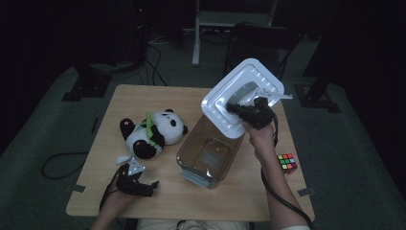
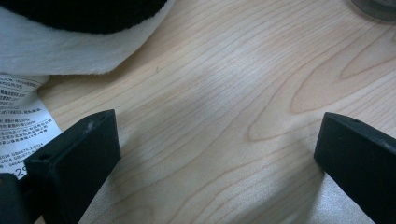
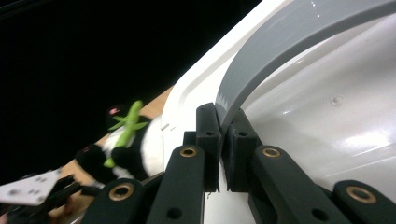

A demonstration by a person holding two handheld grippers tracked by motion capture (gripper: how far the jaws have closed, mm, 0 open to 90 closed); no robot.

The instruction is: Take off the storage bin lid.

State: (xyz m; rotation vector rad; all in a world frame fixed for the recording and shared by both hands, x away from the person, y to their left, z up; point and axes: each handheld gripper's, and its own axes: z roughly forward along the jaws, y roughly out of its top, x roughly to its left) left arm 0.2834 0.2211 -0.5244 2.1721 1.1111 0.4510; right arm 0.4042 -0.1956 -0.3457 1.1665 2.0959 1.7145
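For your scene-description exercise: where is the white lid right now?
In the high view the white lid is held tilted above the far end of the clear box, right of the panda, its grey handle pinched by the right tool.

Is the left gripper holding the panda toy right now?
No, the left gripper has its jaws wide open over bare table, with the panda beyond them.

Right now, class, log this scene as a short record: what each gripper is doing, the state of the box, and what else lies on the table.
right gripper: shut on the grey handle of the white lid, lid held tilted above the box
left gripper: open, jaws wide apart, low over bare wood near the table's front edge
clear box: uncovered, on the table
plush panda: lying left of the box
puzzle cube: at the table's right edge
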